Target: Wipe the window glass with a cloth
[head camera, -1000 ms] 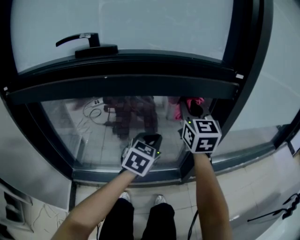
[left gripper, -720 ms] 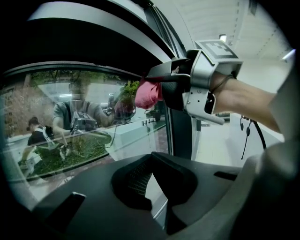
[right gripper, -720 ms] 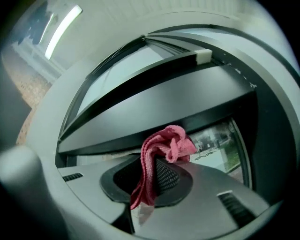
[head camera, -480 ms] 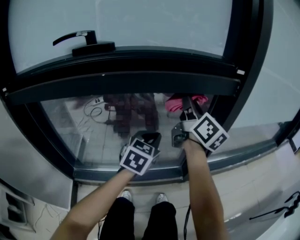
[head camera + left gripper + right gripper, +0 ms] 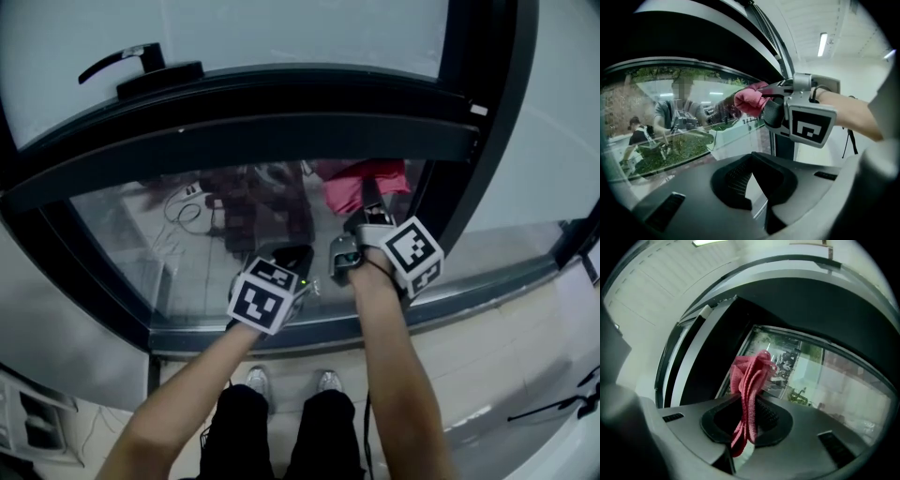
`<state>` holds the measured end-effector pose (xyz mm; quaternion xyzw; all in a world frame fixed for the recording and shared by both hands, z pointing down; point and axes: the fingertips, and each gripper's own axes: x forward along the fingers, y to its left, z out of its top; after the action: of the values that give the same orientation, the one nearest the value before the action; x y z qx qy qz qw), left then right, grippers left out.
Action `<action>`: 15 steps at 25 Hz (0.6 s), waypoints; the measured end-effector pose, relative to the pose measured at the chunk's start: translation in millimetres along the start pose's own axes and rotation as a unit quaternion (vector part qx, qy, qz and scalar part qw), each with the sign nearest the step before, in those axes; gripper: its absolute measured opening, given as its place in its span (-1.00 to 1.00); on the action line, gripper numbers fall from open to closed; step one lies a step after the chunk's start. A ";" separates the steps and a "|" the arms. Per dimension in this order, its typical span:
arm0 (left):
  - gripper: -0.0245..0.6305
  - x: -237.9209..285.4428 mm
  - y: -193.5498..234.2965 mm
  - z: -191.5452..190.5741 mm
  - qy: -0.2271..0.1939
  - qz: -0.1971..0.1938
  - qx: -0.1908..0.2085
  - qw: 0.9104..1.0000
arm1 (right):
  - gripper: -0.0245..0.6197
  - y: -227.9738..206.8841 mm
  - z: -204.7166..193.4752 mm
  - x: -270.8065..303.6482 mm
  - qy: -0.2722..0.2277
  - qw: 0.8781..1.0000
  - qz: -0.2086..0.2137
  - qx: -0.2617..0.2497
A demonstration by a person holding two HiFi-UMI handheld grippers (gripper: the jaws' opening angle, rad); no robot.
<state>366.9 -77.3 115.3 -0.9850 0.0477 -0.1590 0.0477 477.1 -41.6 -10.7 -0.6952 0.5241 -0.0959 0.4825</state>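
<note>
1. Pink cloth (image 5: 749, 380) is clamped in the right gripper's (image 5: 747, 420) jaws, seemingly touching the lower window glass (image 5: 187, 253) near its upper right corner.
2. Left gripper (image 5: 751, 180) hovers just beside it, jaws apart and empty.
3. Wiping looks under way; no cleaned streak shows, so most of the pane is probably left.

My right gripper (image 5: 369, 214) holds the cloth (image 5: 749, 376) at the window glass (image 5: 178, 253) near its right edge; my left gripper (image 5: 293, 255) is just left; the window handle (image 5: 117, 64) is above-left.
</note>
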 end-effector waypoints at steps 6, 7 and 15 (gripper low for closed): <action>-0.92 5.4 -1.1 -30.0 0.018 -0.001 -0.014 1.000 | -0.79 -38.7 -16.5 -18.6 -0.001 0.999 -0.037 0.018; -0.92 6.7 -0.7 -34.4 0.020 -0.001 -0.016 1.000 | -0.80 -44.1 -18.7 -20.8 -0.002 0.999 -0.040 0.020; -0.92 25.6 -2.7 -79.7 0.043 -0.001 -0.042 0.998 | -0.79 -78.4 -38.0 -34.9 0.008 0.999 -0.033 0.008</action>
<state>366.0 -83.6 198.8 -0.9784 0.0554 -0.1992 0.0036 487.6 -35.8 82.4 -0.7076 0.5037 -0.1212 0.4805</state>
